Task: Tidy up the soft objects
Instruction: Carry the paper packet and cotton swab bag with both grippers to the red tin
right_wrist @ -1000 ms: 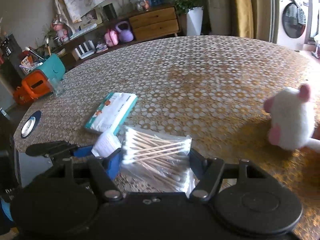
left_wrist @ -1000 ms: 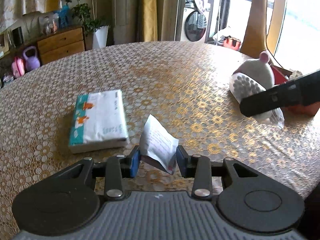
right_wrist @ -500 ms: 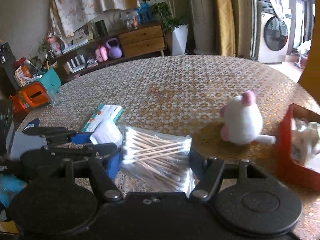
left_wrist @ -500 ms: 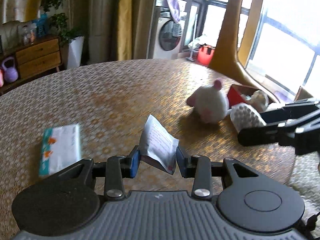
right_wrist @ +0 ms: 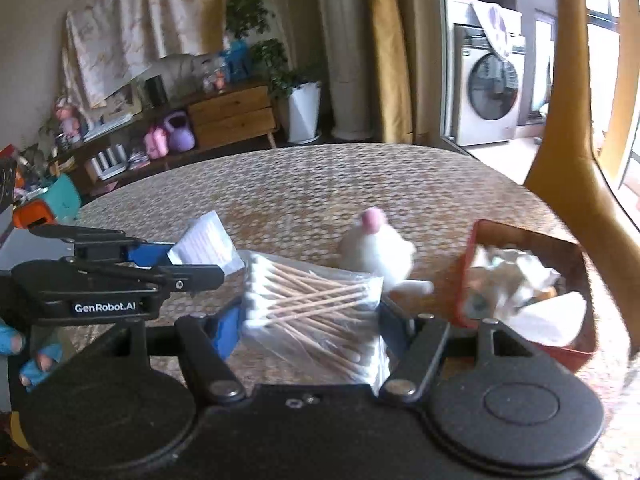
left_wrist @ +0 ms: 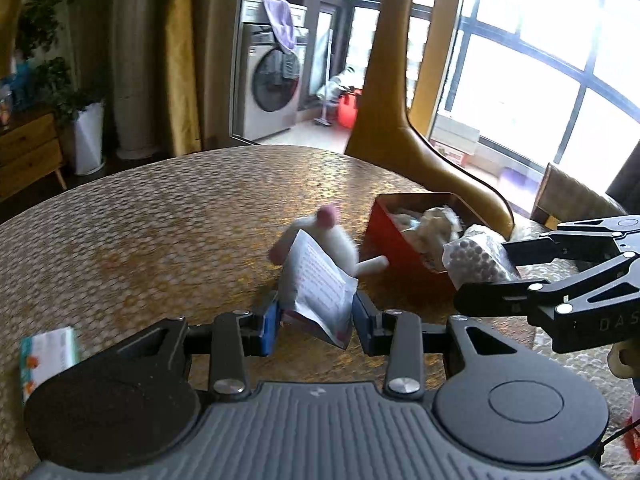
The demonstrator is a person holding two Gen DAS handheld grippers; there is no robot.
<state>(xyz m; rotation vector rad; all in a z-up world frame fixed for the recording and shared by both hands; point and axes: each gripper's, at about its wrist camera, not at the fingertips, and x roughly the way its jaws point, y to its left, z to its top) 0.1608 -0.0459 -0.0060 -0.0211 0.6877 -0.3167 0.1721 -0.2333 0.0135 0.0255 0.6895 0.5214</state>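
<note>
Left wrist view: both hands have swung across the table (left_wrist: 160,232) since a second ago, so the red box (left_wrist: 394,236) and plush mouse (left_wrist: 336,240) now lie ahead. The left tongs (left_wrist: 314,320) pinch a white sachet (left_wrist: 316,288), standing tilted. The right tongs (right_wrist: 312,320) clamp a cotton swab bag (right_wrist: 316,300), swabs running crosswise.

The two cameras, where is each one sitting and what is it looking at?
Left wrist: sits on the left gripper, looking along its fingers at the paper packet they hold, the toy mouse and red box; the right gripper shows too.
Right wrist: sits on the right gripper, looking over its bag of cotton swabs; the left gripper and blue-gloved fingers show.
Both share: table, mouse, box, each other's gripper.
</note>
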